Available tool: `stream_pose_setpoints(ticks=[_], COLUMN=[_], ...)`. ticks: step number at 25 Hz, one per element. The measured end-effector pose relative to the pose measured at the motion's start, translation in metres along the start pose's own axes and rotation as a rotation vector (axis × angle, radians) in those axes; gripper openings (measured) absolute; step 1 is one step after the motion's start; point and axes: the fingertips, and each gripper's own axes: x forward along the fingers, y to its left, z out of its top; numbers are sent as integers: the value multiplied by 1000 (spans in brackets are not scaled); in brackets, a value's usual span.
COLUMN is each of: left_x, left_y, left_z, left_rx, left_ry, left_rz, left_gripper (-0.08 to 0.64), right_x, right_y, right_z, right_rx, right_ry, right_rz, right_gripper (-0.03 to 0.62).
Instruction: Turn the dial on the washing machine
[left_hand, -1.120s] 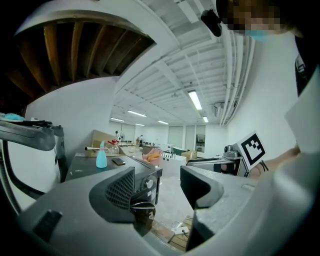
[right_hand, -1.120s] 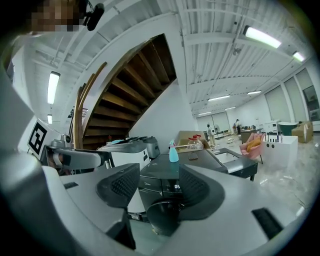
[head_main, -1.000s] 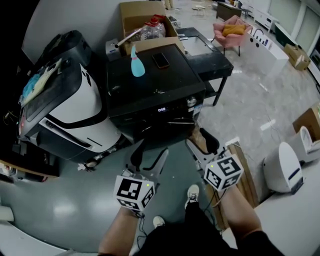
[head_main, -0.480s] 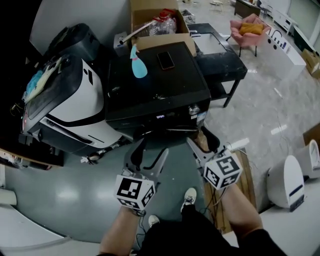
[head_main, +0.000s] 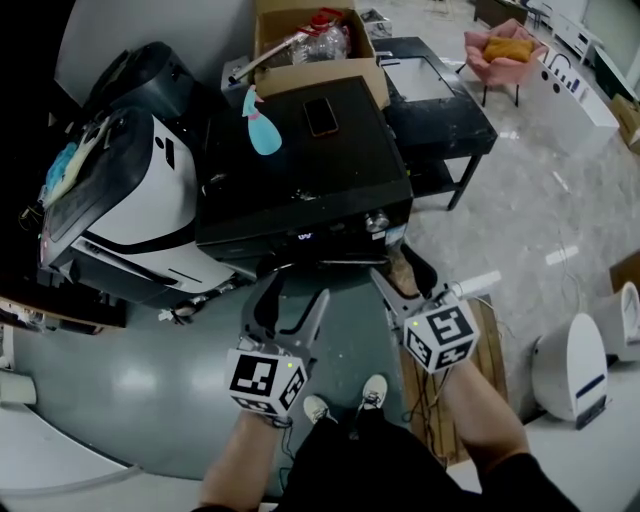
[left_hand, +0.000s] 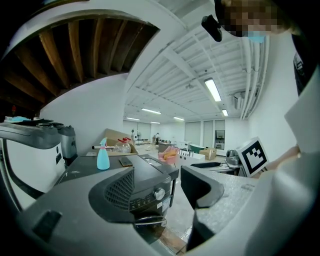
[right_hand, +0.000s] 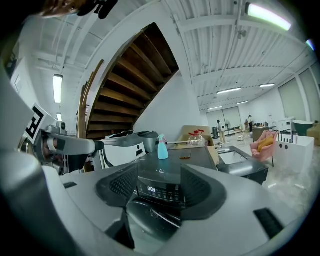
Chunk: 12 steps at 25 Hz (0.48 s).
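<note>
A black washing machine stands in front of me, with a lit display and a silver dial on its front panel. My left gripper hovers open just before the panel, below the display, nothing between its jaws. My right gripper is open too, a little below and right of the dial, not touching it. The left gripper view looks along the panel, with the dial showing between the jaws of the left gripper. The right gripper frames the display; the dial is hidden there.
A blue spray bottle and a phone lie on the washer's top. Behind is a cardboard box. A white and black machine crowds the left side, a black table the right. My shoes stand beside a wooden board.
Both grippers have moved forward to the washer's front panel, which now lies closer in the head view. Both stay open.
</note>
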Motion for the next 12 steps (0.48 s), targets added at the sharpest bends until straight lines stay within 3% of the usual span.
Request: stream_pose_setpoints(ticks=[6,12], left_x=[14,32], left_y=[4,11], left_z=[-10,-26], left_rx=[13,-3], left_ry=[7,21], left_rz=[5,-39], left_gripper=[273,273], right_x=[11,32], right_y=[-14,-28], right_z=[-10,-28], right_rx=[-8,-21], right_ry=[19,32], right_rz=[-30,-78], right_gripper=[255,258])
